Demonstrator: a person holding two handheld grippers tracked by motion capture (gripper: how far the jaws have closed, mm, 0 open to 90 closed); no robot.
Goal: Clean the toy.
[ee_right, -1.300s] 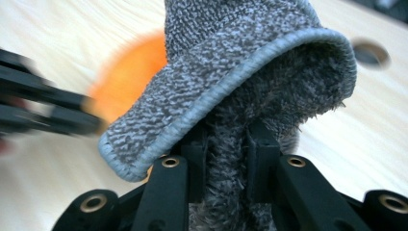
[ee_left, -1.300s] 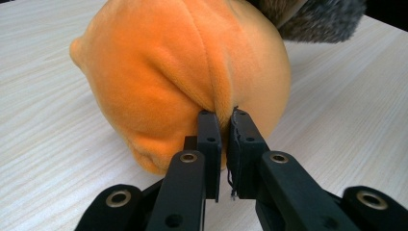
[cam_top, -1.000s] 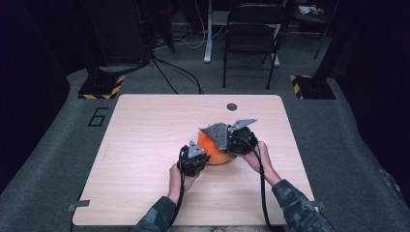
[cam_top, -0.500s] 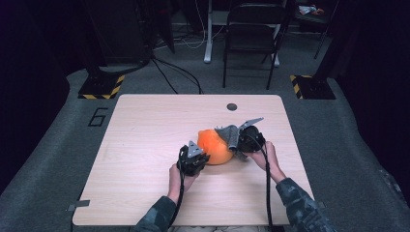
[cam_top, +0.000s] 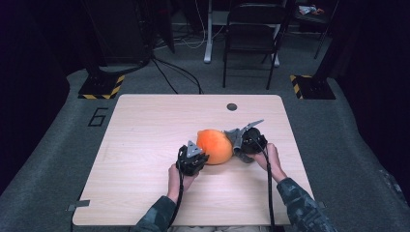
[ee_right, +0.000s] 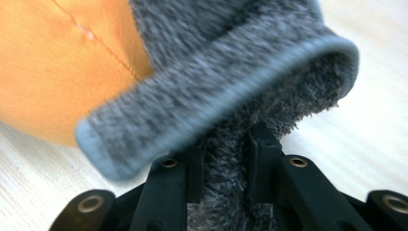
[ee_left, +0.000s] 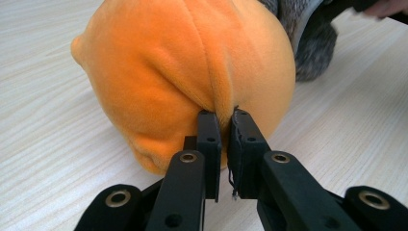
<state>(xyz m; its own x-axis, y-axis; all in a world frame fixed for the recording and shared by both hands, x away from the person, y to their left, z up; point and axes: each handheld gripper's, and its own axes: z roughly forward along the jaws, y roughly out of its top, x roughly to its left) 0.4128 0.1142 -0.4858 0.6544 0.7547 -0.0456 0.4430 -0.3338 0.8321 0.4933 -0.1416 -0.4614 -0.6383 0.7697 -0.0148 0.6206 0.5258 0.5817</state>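
An orange plush toy (cam_top: 215, 146) lies on the wooden table (cam_top: 145, 140), right of its middle. My left gripper (cam_top: 199, 159) is at the toy's near left side, shut on a pinched fold of the orange plush (ee_left: 183, 62) along a seam; the left gripper (ee_left: 223, 115) holds it between both pads. A grey fuzzy fabric cover with a pale rim (ee_right: 231, 82) hangs at the toy's right side (cam_top: 235, 137). My right gripper (ee_right: 230, 137) is shut on its fleecy inner side, with the orange plush (ee_right: 53, 72) just behind. The right gripper (cam_top: 243, 144) sits close against the toy.
A small dark round hole (cam_top: 232, 107) marks the table's far side. Beyond the table stand a black chair (cam_top: 251, 29) and a dark stand with cables on the grey floor. Bare tabletop stretches to the left and toward the near edge.
The right gripper has moved right and down with the grey fabric, which has slid off the top of the orange toy to its right side. The left gripper has stayed put.
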